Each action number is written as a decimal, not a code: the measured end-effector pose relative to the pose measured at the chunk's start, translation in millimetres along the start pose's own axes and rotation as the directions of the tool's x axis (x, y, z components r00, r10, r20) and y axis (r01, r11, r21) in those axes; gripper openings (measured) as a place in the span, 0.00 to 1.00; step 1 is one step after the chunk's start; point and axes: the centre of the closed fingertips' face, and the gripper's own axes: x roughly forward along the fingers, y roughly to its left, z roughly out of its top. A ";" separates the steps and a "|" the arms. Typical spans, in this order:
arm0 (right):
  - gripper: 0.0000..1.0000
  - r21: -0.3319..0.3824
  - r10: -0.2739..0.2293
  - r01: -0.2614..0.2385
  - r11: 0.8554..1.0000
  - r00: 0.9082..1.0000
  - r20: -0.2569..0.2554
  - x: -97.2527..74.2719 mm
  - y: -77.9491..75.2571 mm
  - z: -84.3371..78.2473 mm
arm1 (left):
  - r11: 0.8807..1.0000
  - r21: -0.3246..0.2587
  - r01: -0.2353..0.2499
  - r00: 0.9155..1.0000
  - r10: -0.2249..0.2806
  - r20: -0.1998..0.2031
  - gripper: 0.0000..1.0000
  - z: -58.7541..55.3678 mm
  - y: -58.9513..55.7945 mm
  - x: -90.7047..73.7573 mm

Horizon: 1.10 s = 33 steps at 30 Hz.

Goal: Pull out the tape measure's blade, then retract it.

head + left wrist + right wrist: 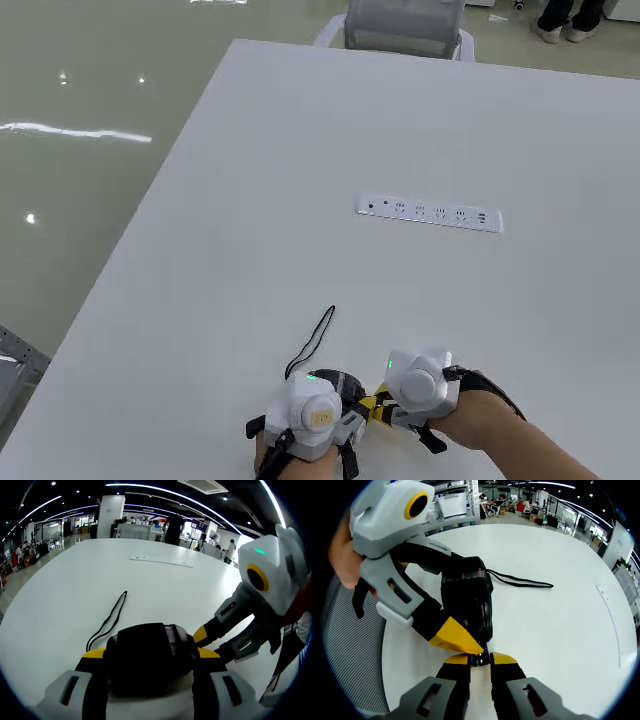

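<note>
A black tape measure (346, 382) lies near the front edge of the white table (300, 200), its thin black wrist strap (312, 340) trailing away from me. My left gripper (335, 392) is shut around the case (150, 655), yellow-tipped fingers (92, 654) on either side of it. From the right, my right gripper (372, 403) meets the case at its lower corner. In the right gripper view its own fingertips (504, 658) are pinched together on the blade's end tab (480, 661), right at the case (467, 602). No length of blade is showing.
A white power strip (430, 213) is set flat in the table's middle, well beyond the grippers. A grey chair (400, 25) stands at the far edge. The table's left edge (130, 260) drops to a glossy floor.
</note>
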 end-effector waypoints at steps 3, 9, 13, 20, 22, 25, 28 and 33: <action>0.14 0.000 0.003 -0.003 1.000 1.000 0.003 0.8 0.3 1.2 | 1.000 -0.004 0.001 1.000 -0.001 -0.001 0.65 -0.2 -0.1 0.3; 0.14 0.004 0.002 -0.002 1.000 1.000 0.028 3.3 0.4 5.0 | 1.000 -0.012 0.008 1.000 -0.008 -0.005 0.65 -0.6 0.0 1.1; 0.14 0.001 0.004 -0.004 1.000 0.999 0.038 5.1 -0.5 5.9 | 1.000 -0.021 0.010 1.000 -0.010 -0.003 0.65 -0.3 0.7 1.3; 0.14 -0.021 0.002 -0.001 1.000 0.998 0.057 6.4 0.6 9.7 | 0.999 -0.038 0.013 1.000 -0.013 0.000 0.65 0.4 1.5 1.6; 0.14 -0.023 0.001 0.001 1.000 0.998 0.061 6.3 0.9 9.7 | 0.999 -0.037 0.014 1.000 -0.015 -0.001 0.65 0.2 1.3 1.6; 0.14 -0.024 0.002 0.000 1.000 0.998 0.070 5.5 1.2 10.4 | 0.999 -0.036 0.017 1.000 -0.017 -0.002 0.65 0.1 1.1 1.6; 0.14 -0.025 0.004 -0.002 1.000 0.997 0.082 6.1 1.0 9.7 | 0.999 -0.036 0.023 1.000 -0.023 -0.003 0.65 0.1 1.2 1.6; 0.14 -0.020 0.004 -0.001 1.000 0.994 0.108 4.8 1.9 10.5 | 0.999 -0.035 0.027 1.000 -0.028 -0.002 0.65 0.2 1.2 1.7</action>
